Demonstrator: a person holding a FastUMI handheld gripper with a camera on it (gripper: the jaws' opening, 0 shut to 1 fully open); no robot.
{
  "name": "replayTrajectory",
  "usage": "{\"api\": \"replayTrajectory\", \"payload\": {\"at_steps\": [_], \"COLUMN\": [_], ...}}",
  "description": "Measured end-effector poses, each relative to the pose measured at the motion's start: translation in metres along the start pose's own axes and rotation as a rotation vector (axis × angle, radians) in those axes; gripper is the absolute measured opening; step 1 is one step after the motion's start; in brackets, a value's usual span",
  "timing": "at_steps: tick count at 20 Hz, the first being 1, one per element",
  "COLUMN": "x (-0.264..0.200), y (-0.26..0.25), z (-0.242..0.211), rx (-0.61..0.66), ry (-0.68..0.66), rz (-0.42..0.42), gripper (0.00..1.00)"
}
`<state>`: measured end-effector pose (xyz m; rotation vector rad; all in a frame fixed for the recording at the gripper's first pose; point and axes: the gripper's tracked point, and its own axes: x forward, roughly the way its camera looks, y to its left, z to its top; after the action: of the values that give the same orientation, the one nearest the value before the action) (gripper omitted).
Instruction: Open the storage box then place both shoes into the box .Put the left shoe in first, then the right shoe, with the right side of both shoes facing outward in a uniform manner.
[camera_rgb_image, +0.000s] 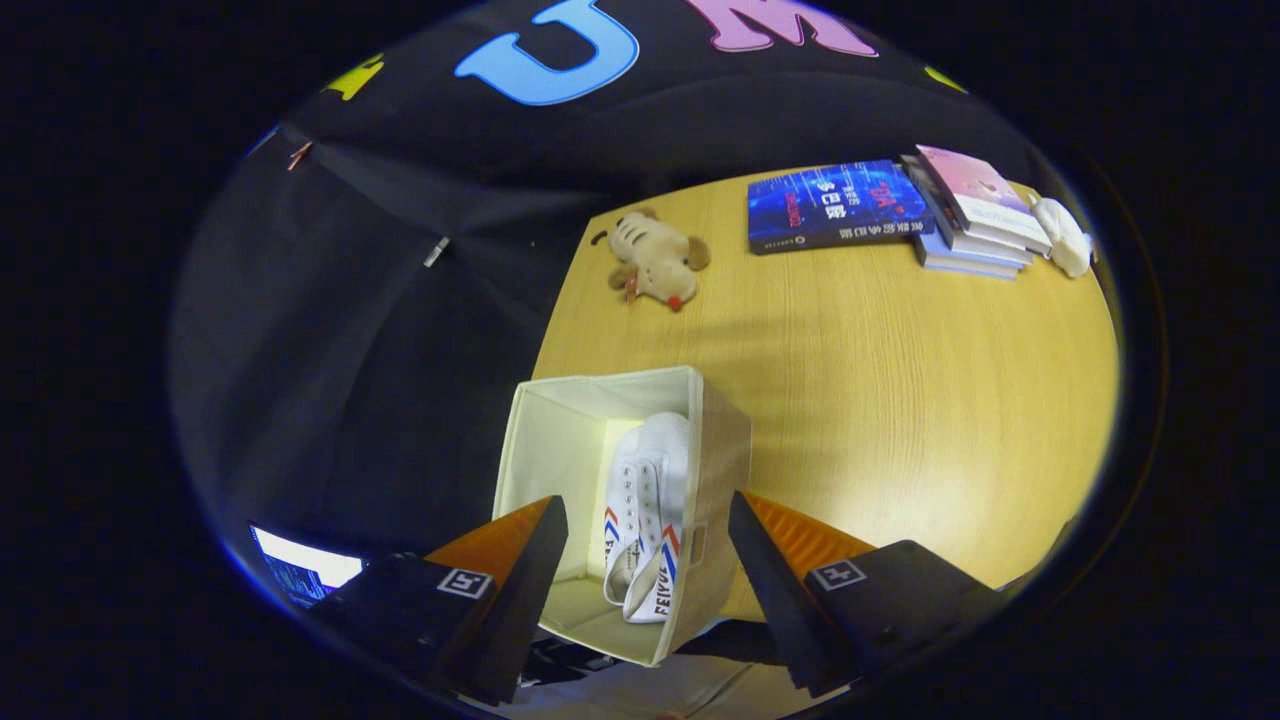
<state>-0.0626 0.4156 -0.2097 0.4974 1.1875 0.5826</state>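
The fingers (645, 525) stand wide apart and empty, hovering above the storage box (545, 440), which sits open at the near corner of the desk (880, 400). One white shoe (645, 500) with red and blue side stripes stands on edge inside the box, pressed against the wall on the desk's side, its laces facing the free space. The rest of the box floor beside it looks bare. Whether a second shoe is tucked behind the first cannot be told from here.

By the look of it, one shoe is placed and the other is still to come. The risk lies in the narrow gap left: a second shoe lowered carelessly could catch the soft fabric rim and fold the wall inward, or knock the standing shoe flat so the two no longer face the same way. The box also sits close to the desk's edge, so a push from above or from the side might slide it off.

Beyond the box, well apart, lie a plush toy (655, 260), a blue book (835, 205), a stack of books (975, 215) and a small white object (1062, 235).
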Motion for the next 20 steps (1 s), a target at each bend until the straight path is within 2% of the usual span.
{"api": "replayTrajectory", "payload": {"at_steps": [4, 10, 17, 20], "x": [-0.031, -0.108, -0.217, -0.25], "y": [-0.021, -0.066, -0.125, -0.139], "z": [0.052, 0.117, 0.153, 0.152], "rx": [-0.055, -0.149, -0.325, -0.346], "ry": [-0.221, -0.498, -0.733, -0.783], "rz": [-0.04, -0.131, -0.268, -0.277], "gripper": [0.99, 0.98, 0.98, 0.98]}}
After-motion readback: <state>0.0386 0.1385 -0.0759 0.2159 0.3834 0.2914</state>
